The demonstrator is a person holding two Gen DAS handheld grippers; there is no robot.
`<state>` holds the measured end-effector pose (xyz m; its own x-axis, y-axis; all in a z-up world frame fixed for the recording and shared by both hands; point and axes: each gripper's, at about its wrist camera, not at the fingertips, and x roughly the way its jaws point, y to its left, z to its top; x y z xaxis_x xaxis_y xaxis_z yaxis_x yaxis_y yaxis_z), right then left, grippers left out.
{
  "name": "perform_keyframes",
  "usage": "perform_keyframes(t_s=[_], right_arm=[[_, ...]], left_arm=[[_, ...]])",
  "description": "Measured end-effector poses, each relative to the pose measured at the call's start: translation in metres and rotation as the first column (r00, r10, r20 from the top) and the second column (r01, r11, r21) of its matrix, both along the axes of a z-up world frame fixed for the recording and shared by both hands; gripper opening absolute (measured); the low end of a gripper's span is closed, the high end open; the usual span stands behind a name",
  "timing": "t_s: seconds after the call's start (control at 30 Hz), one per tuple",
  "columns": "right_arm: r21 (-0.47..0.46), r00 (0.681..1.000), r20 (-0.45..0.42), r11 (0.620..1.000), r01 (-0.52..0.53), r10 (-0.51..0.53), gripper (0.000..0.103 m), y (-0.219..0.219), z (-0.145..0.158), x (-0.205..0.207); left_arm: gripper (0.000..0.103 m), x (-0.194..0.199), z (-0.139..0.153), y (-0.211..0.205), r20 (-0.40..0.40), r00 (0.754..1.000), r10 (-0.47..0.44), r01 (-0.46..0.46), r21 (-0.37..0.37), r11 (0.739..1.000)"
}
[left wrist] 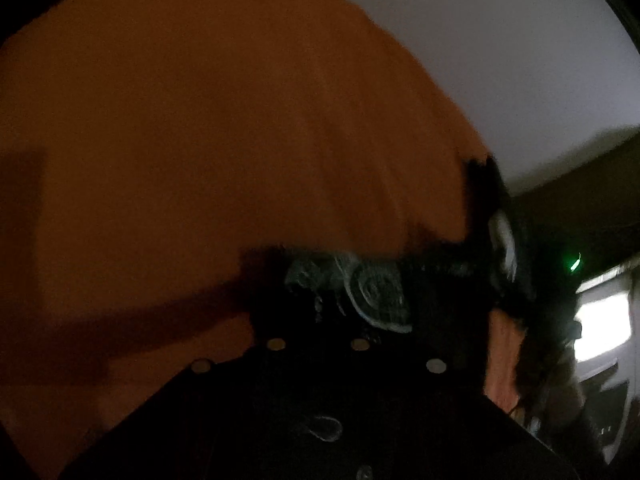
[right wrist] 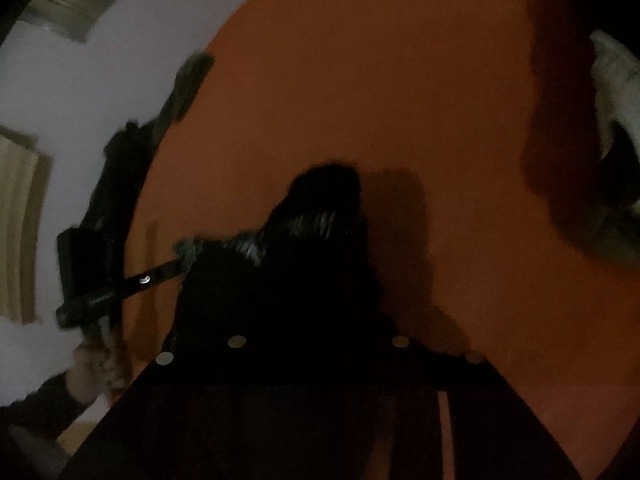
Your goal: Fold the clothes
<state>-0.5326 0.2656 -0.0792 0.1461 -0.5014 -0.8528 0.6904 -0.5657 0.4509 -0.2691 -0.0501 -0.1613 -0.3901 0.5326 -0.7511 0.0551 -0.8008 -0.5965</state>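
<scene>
An orange surface (left wrist: 200,140) fills most of both views (right wrist: 400,100). A black garment with grey-white print (left wrist: 372,288) lies bunched right at my left gripper (left wrist: 352,280), whose fingers are hidden under the dark cloth. In the right wrist view the same black garment (right wrist: 304,220) covers my right gripper (right wrist: 320,216), and a black strap (right wrist: 148,276) runs left from it to the other gripper (right wrist: 88,264). Both grippers appear to hold the cloth, but their jaws are hidden in the dark blurred frames.
A white wall (left wrist: 500,60) lies beyond the orange surface's edge. A pale and grey bundle of cloth (right wrist: 616,100) sits at the right edge. A bright window or screen (left wrist: 600,328) shows at the far right. A person's hand (right wrist: 96,364) holds the other gripper.
</scene>
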Motion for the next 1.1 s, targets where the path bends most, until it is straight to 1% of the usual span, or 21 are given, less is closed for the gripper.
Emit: perform_keyframes(t_s=[0.03,0.07,0.17,0.23,0.27,0.33,0.37,0.43,0.47,0.5,0.53,0.57,0.6,0.63,0.67,0.73,0.8,0.87,0.97,1.0,1.1], right_arm=[[0.066,1.000,-0.013,0.998,0.001,0.000,0.072,-0.003,-0.004,-0.004],[0.083,1.000,0.027,0.997,0.000,-0.002,0.077,-0.003,-0.006,-0.010],[-0.003,0.993,0.111,0.999,0.043,-0.043,0.077,0.003,0.006,-0.023],[-0.026,0.985,0.169,0.999,0.035,-0.030,0.078,-0.006,0.010,-0.030],[0.003,0.981,0.195,1.000,-0.003,0.002,0.078,-0.012,0.004,-0.029],[0.127,0.988,0.151,0.990,-0.054,0.035,0.078,-0.032,-0.007,-0.023],[0.191,0.991,0.126,0.979,-0.077,0.053,0.064,-0.043,-0.012,-0.020],[0.145,0.993,0.104,0.987,-0.070,0.055,0.020,-0.052,-0.010,-0.016],[0.119,0.994,0.098,0.991,-0.061,0.050,0.020,-0.056,-0.008,-0.013],[0.112,0.996,0.078,0.993,-0.046,0.037,0.020,-0.056,-0.007,-0.011],[0.119,0.998,0.055,0.992,-0.037,0.031,0.025,-0.055,-0.006,-0.008],[0.125,0.999,0.038,0.992,-0.026,0.022,0.038,-0.051,-0.005,-0.004],[0.122,1.000,0.031,0.993,-0.006,0.002,0.048,-0.047,-0.001,0.000],[0.102,0.999,0.038,0.994,0.028,-0.032,0.069,-0.037,0.005,0.005],[0.076,0.997,0.048,0.996,0.055,-0.058,0.081,-0.024,0.011,0.010],[0.021,0.991,0.080,0.994,0.104,-0.105,0.083,0.007,0.020,0.027],[0.016,0.984,0.140,0.994,0.109,-0.111,0.083,0.032,0.010,0.059],[0.015,0.973,0.199,0.994,0.112,-0.113,0.083,0.056,-0.002,0.091],[0.095,0.964,0.244,0.992,0.086,-0.107,0.083,0.075,-0.038,0.146],[0.103,0.962,0.247,0.990,0.097,-0.120,0.081,0.081,-0.044,0.157],[0.113,0.969,0.197,0.985,0.128,-0.149,0.035,0.088,-0.047,0.176]], left_arm=[[0.003,0.000,0.000,-0.007,0.017,1.000,0.012,-0.012,0.005,1.000],[0.005,0.001,-0.002,-0.015,0.051,0.998,0.027,-0.029,0.034,0.999],[0.010,0.011,-0.013,-0.032,0.154,0.987,0.052,-0.076,0.158,0.984],[0.035,0.015,-0.022,-0.036,0.161,0.985,0.054,-0.091,0.229,0.969],[0.056,0.016,-0.027,-0.036,0.175,0.983,0.054,-0.099,0.257,0.961],[0.060,0.017,-0.036,-0.029,0.207,0.978,0.034,-0.096,0.297,0.950],[0.060,0.017,-0.034,-0.024,0.177,0.984,0.015,-0.067,0.290,0.955],[0.058,0.017,-0.026,-0.011,0.095,0.995,-0.026,0.000,0.258,0.966],[0.045,0.018,-0.018,-0.006,0.044,0.999,-0.026,0.018,0.182,0.983],[0.023,0.018,-0.008,-0.005,0.010,1.000,-0.020,0.020,0.070,0.997],[0.018,0.016,-0.002,-0.008,0.009,1.000,-0.015,0.015,-0.001,1.000],[0.018,0.017,0.002,-0.012,0.023,1.000,-0.008,0.008,-0.006,1.000],[0.019,0.021,0.004,-0.017,0.061,0.998,0.001,-0.002,0.010,1.000],[0.021,0.026,0.006,-0.021,0.107,0.994,0.011,-0.014,0.026,1.000],[0.022,0.033,0.007,-0.026,0.147,0.989,0.010,-0.018,0.048,0.999],[0.026,0.061,0.008,-0.035,0.213,0.977,-0.008,-0.012,0.093,0.996],[0.046,0.095,0.011,-0.033,0.235,0.971,-0.047,0.018,0.127,0.992],[0.060,0.129,0.009,-0.019,0.264,0.956,-0.127,0.083,0.172,0.982],[0.061,0.166,-0.011,0.004,0.379,0.881,-0.284,0.167,0.312,0.935],[0.061,0.175,-0.015,0.007,0.392,0.874,-0.288,0.166,0.317,0.934],[0.060,0.186,-0.020,0.013,0.357,0.899,-0.254,0.177,0.232,0.956]])
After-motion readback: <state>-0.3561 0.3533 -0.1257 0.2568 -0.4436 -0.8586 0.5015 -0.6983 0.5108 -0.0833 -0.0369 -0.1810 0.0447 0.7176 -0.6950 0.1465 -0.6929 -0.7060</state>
